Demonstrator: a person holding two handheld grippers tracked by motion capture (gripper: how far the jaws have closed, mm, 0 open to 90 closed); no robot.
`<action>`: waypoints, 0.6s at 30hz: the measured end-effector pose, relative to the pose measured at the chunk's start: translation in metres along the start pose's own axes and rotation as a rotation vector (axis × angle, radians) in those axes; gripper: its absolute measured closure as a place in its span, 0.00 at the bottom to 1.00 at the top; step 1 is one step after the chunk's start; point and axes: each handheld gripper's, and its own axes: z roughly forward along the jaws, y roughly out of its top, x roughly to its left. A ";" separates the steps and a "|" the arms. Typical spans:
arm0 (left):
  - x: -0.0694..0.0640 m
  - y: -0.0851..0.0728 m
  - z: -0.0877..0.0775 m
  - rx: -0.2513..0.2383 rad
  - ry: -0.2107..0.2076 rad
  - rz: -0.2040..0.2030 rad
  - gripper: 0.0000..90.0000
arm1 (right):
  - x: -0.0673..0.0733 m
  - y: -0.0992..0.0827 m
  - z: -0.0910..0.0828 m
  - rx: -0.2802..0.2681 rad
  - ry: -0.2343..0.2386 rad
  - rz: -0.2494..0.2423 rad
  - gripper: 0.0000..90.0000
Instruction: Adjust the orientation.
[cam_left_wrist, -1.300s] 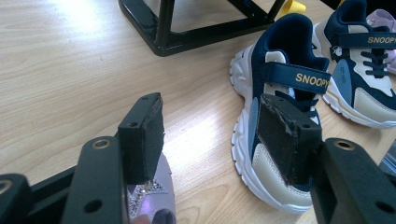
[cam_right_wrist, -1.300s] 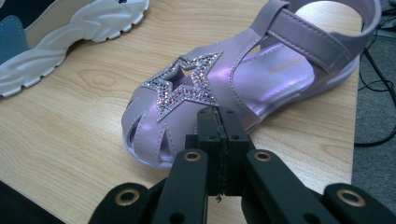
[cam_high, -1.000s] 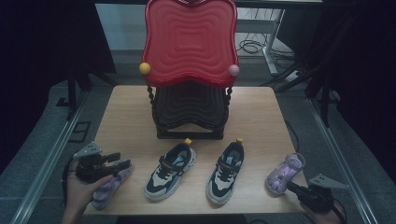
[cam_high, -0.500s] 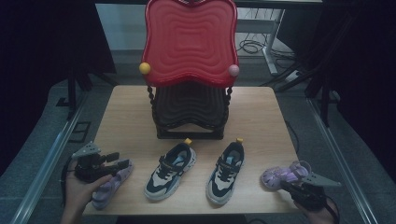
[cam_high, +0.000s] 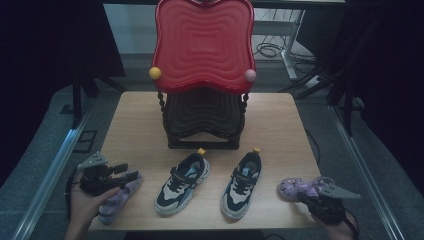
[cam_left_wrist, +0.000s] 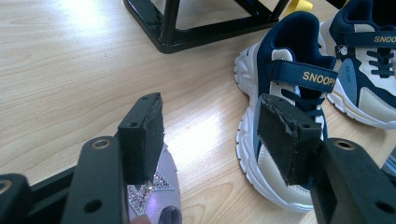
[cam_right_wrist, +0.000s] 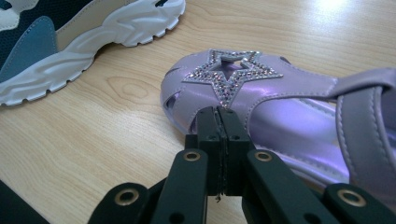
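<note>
The thing being handled is a pair of little purple sandals, shiny lilac with a rhinestone star cut-out on the toe and a wide strap. The right sandal (cam_high: 299, 188) lies on its sole at the front right of the counter (cam_high: 140, 130), toe pointing left toward the navy and white sneakers (cam_high: 182, 183). The right tool (cam_high: 314, 199) sits right up against its outer side, jaws pressed fully together with nothing between them; in the right gripper view the closed tips (cam_right_wrist: 219, 122) are touching or just about touching the sandal (cam_right_wrist: 280, 107) by the star.

The left sandal (cam_high: 119, 196) is at the front left corner, under the left tool (cam_high: 124, 172), whose jaws stand wide apart above its toe and grip nothing.

Compared with a second ago: the right sandal was angled up toward the counter's right edge, now it's swung round to lie more level and a bit closer to the sneakers, with the right tool moved in alongside. The left side looks the same.
</note>
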 end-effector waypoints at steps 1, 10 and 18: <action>0.000 0.000 0.000 0.001 0.000 0.000 0.45 | 0.002 0.001 0.001 0.001 -0.007 -0.005 0.99; 0.001 -0.001 -0.001 0.001 0.005 -0.005 0.45 | 0.008 0.008 0.009 0.011 -0.037 -0.010 0.99; 0.001 -0.003 -0.004 -0.005 0.012 -0.010 0.45 | 0.013 0.013 0.016 0.019 -0.076 0.023 0.99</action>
